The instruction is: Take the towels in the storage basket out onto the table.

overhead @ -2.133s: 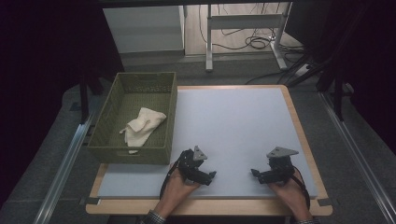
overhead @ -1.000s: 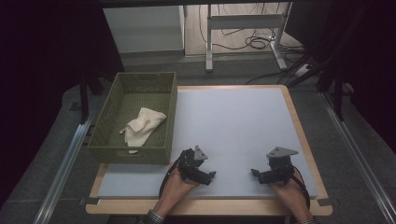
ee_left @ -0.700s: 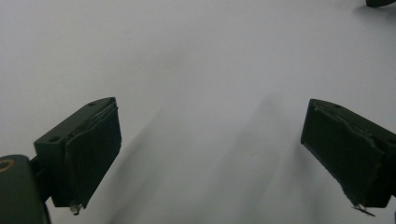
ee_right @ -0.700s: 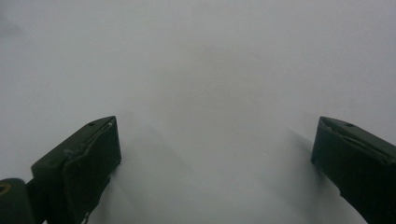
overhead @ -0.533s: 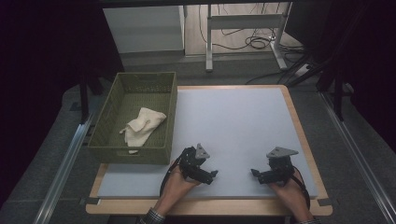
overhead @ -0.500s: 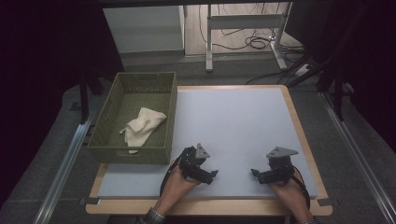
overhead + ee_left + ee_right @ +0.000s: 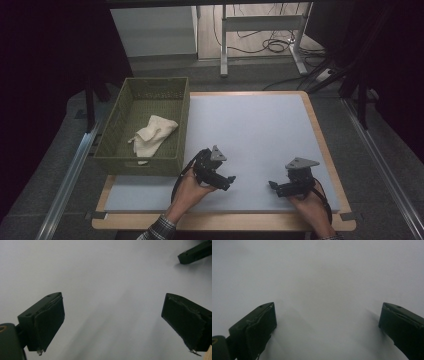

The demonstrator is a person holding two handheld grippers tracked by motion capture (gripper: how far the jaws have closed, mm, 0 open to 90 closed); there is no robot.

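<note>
Both claws: we see left claw (image 7: pixel 231 179) and right claw (image 7: pixel 271 185) released, empty, on desk (image 7: pixel 250 125).
Cloth (image 7: pixel 152 134): partly hidden by basket (image 7: pixel 135 165) wall.

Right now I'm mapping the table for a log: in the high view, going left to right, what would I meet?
Green basket holding the cream cloth → left gripper → right gripper, both on the pale mat.
</note>
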